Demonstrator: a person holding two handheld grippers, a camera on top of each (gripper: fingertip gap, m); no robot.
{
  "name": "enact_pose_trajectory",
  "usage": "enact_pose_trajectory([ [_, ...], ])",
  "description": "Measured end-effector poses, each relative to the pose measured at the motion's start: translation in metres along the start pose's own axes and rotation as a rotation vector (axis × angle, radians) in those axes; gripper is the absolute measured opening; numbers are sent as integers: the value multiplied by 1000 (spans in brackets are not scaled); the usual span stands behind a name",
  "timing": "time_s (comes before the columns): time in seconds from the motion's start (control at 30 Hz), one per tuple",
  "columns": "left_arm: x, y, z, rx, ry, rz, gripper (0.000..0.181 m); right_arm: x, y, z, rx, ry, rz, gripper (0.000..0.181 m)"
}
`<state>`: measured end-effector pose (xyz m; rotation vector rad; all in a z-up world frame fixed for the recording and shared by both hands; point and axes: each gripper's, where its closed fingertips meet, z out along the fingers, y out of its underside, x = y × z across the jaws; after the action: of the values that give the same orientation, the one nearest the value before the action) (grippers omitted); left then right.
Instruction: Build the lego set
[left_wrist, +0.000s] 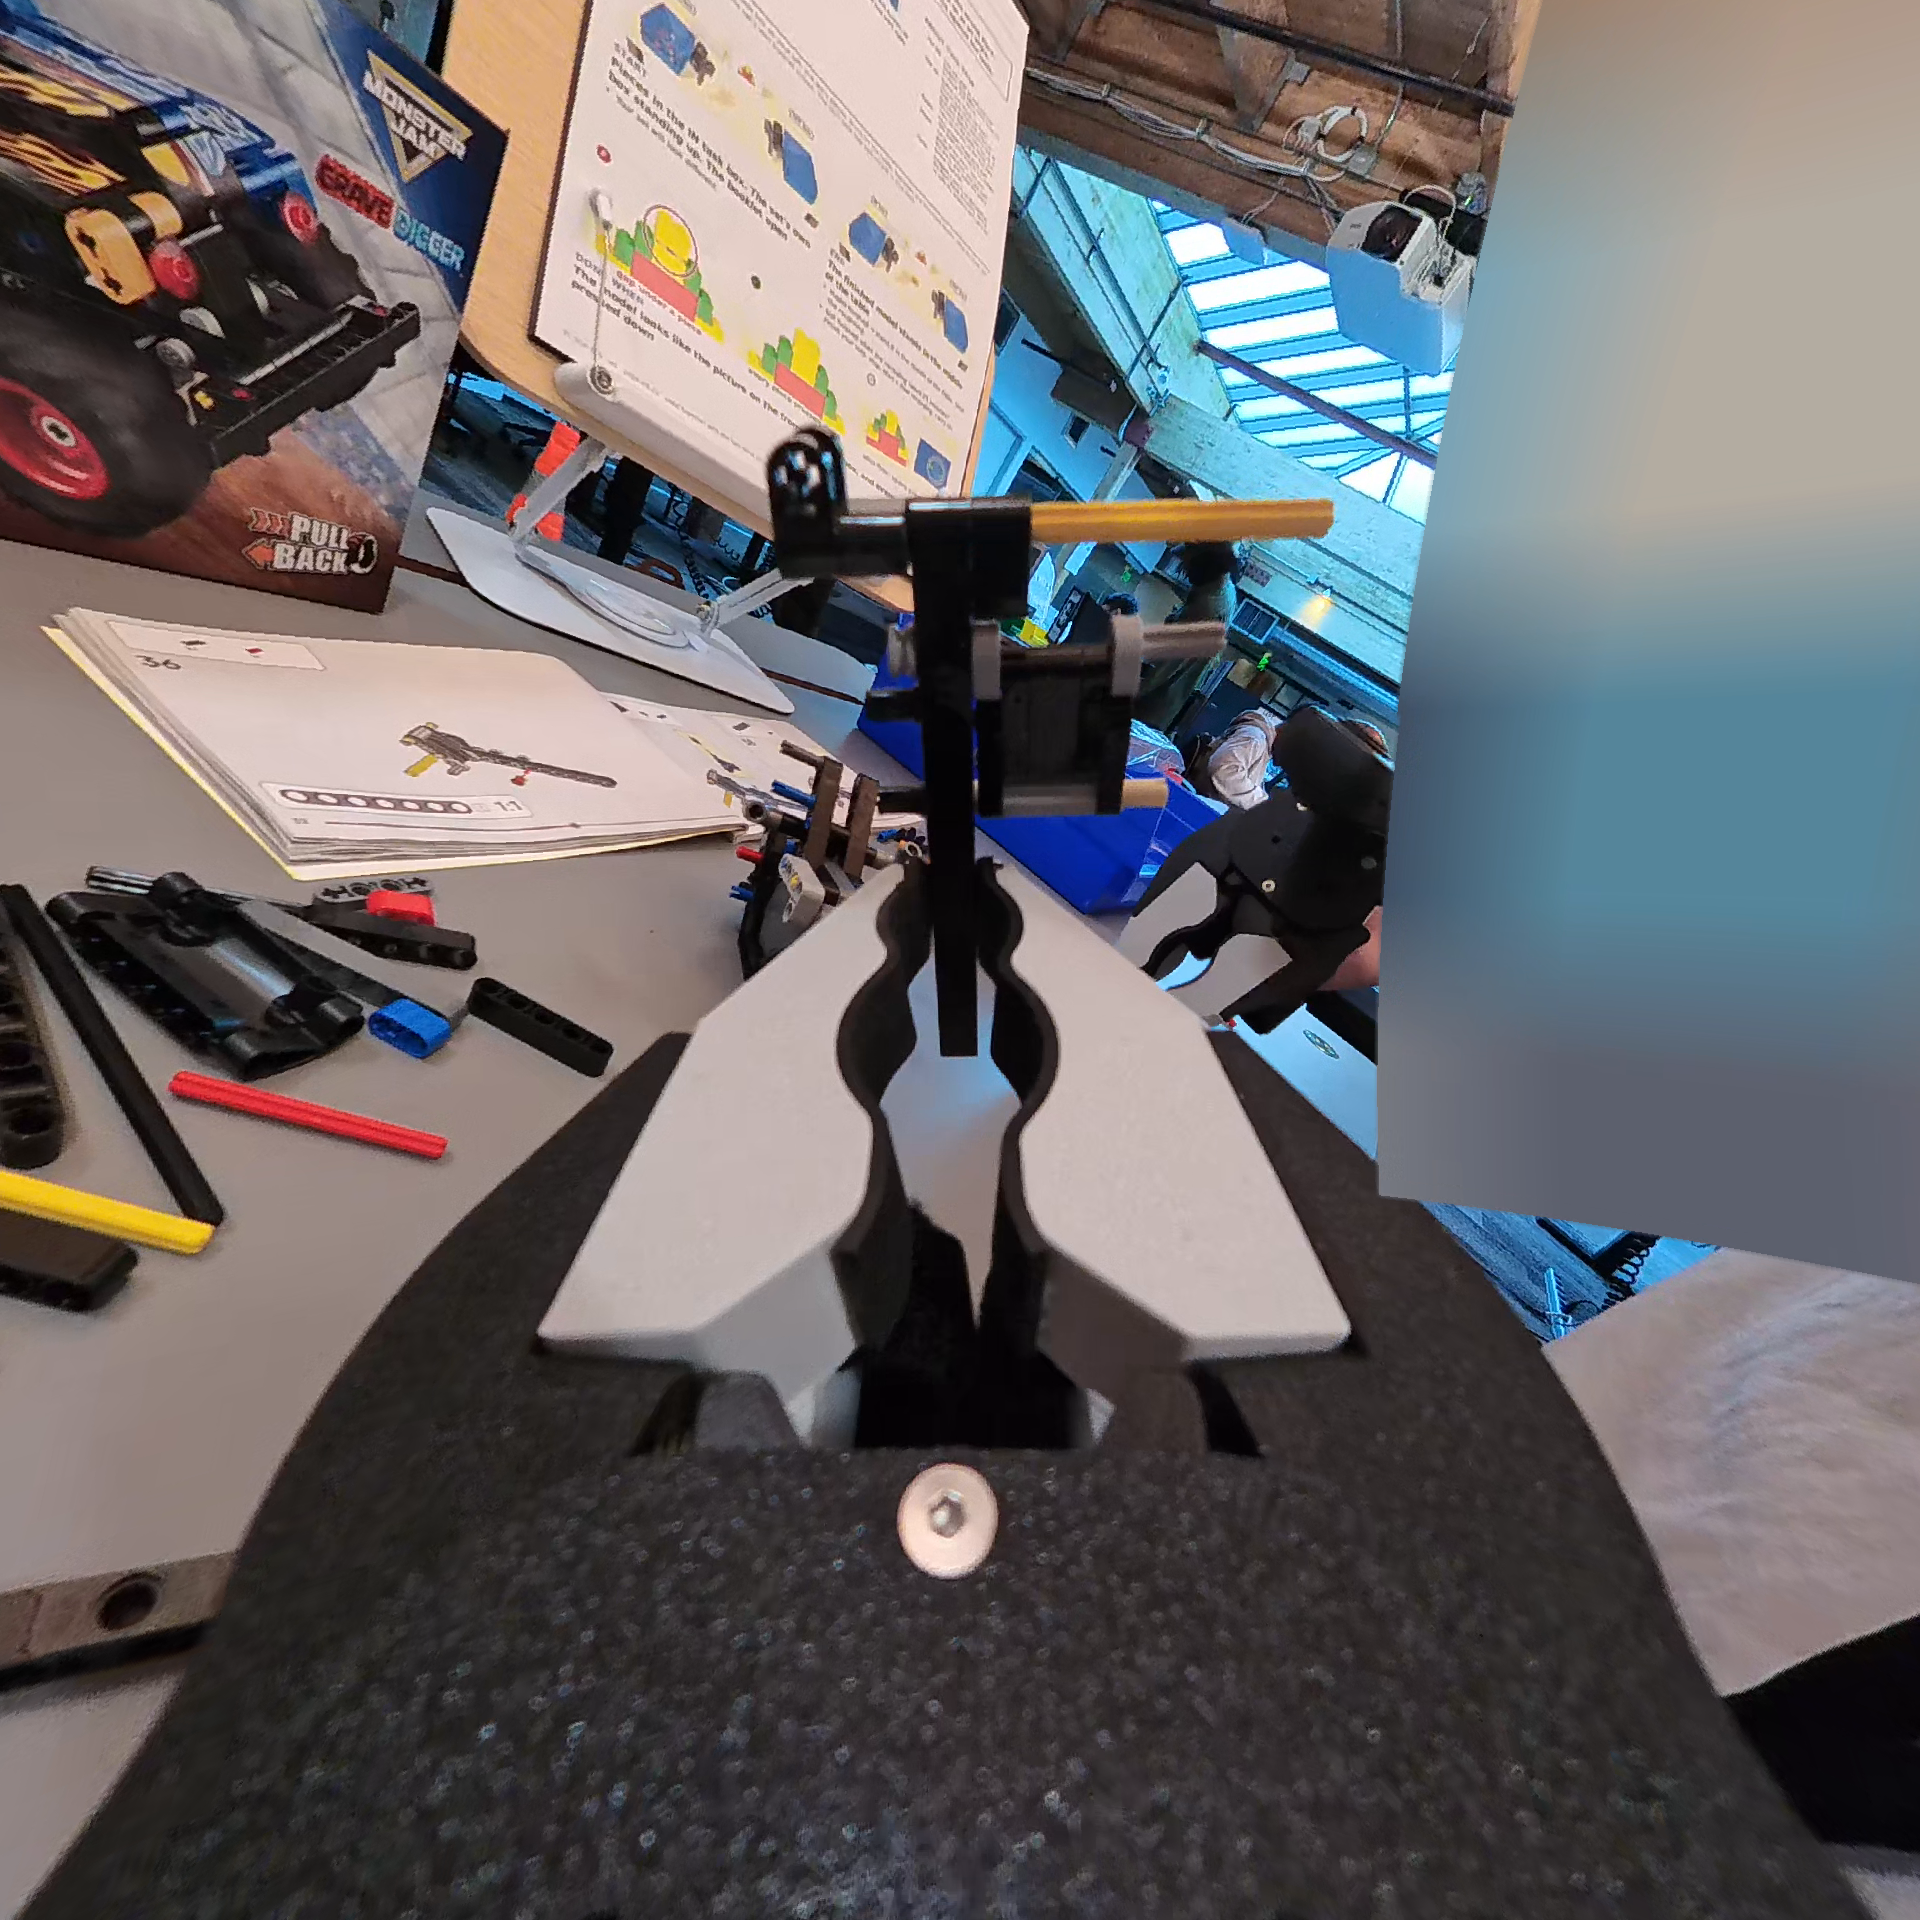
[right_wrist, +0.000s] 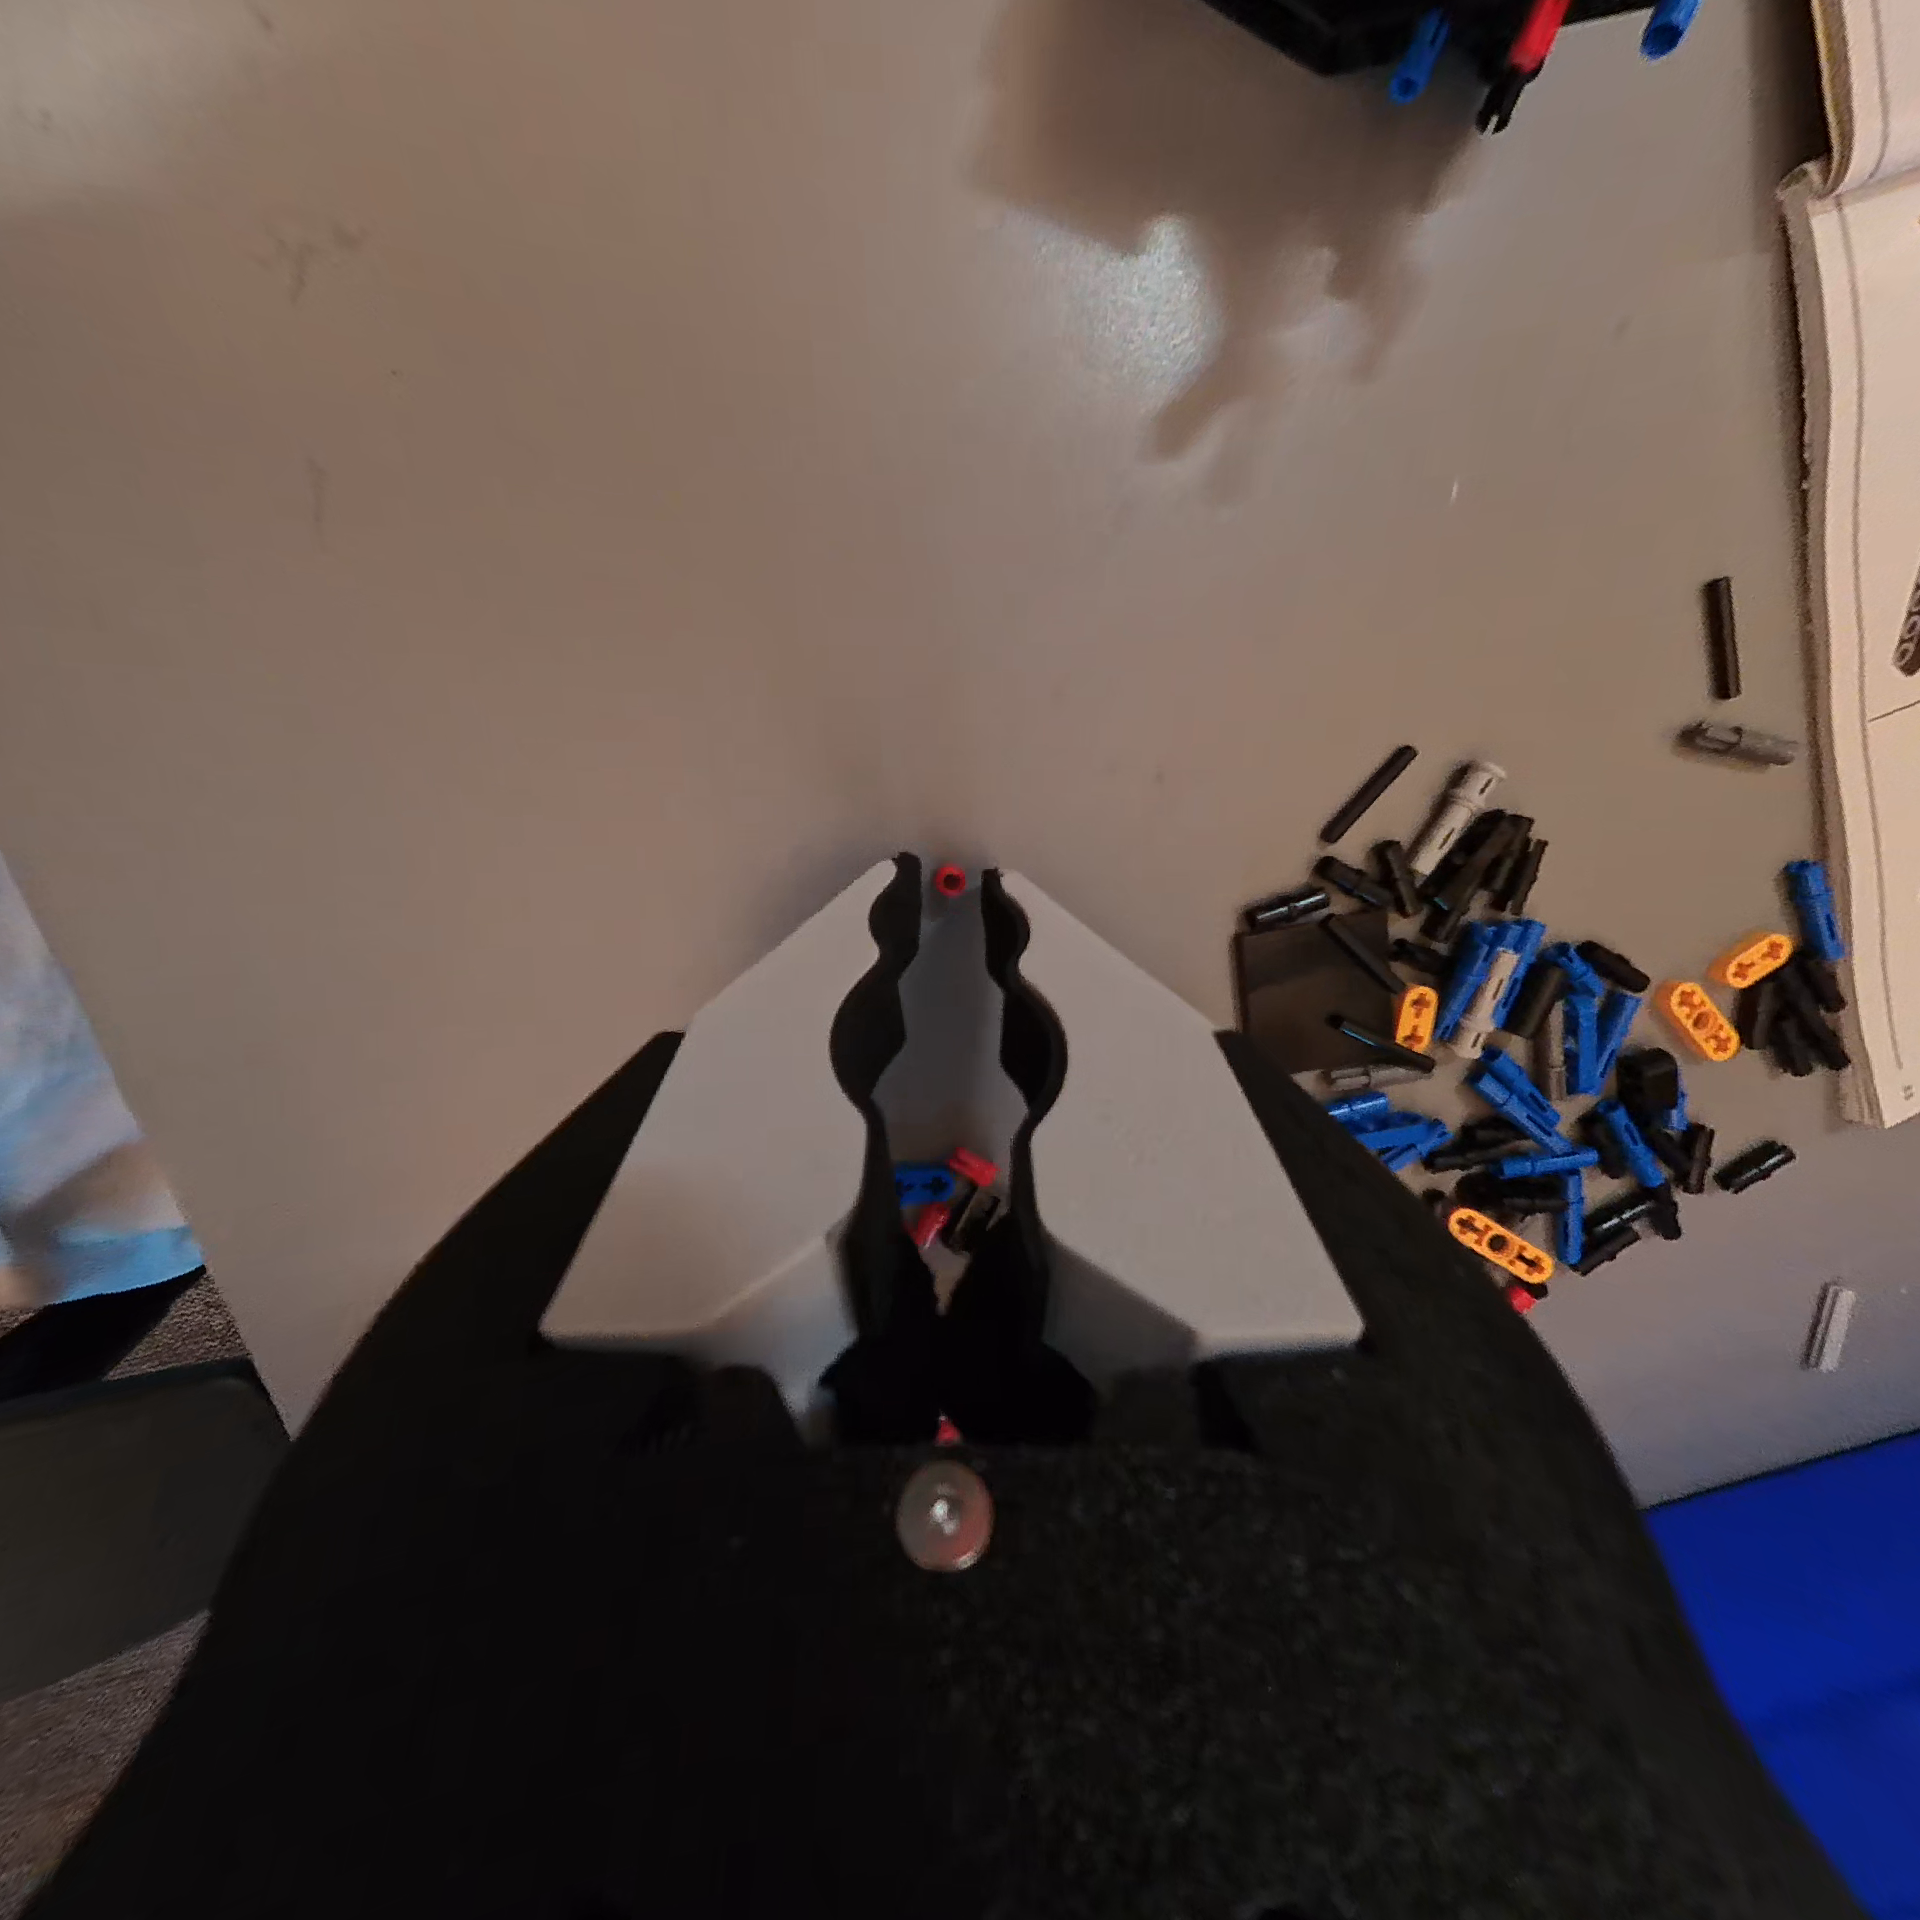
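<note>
My left gripper (left_wrist: 954, 883) is shut on the long black beam of a partly built Lego assembly (left_wrist: 951, 727) and holds it upright above the table. The assembly carries a yellow axle (left_wrist: 1174, 517) at the top and a black and grey block lower down. My right gripper (right_wrist: 945, 883) points down at the grey table (right_wrist: 520, 520). Its jaws stand a little apart, with a small red Lego piece (right_wrist: 948, 879) between the tips; no contact shows. The right gripper also shows in the left wrist view (left_wrist: 1247, 935).
A pile of blue, black and orange pins (right_wrist: 1538, 1039) lies right of the right gripper. An open instruction booklet (left_wrist: 416, 748), the set's box (left_wrist: 208, 260), a sheet on a stand (left_wrist: 779, 208), loose beams (left_wrist: 260, 977), a red axle (left_wrist: 307, 1114), another sub-assembly (left_wrist: 810, 842) and a blue bin (left_wrist: 1081, 852) surround the work area. My hands' fingertips stand some 25 cm from each other.
</note>
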<state>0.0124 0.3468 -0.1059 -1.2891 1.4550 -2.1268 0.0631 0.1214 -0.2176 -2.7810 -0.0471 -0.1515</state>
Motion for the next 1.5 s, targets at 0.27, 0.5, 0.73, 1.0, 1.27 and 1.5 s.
enact_pose_trajectory([
  [0.27,0,1,1,-6,0,-4,6,-2,1,1,-17,-25,-4,9],
  [0.5,-1,2,2,-15,-4,-7,6,-2,-3,1,-1,-18,-20,4],
  [0.73,3,46,32,-277,46,-577,6,-21,-119,-43,420,17,44,4],
  [1.0,27,68,48,-425,36,-576,5,-46,-185,-35,746,203,303,4],
  [1.27,37,87,55,-479,15,-506,6,-39,-167,-31,819,163,509,4],
  [1.5,45,93,58,-509,7,-518,6,-38,-158,-26,766,119,536,4],
])
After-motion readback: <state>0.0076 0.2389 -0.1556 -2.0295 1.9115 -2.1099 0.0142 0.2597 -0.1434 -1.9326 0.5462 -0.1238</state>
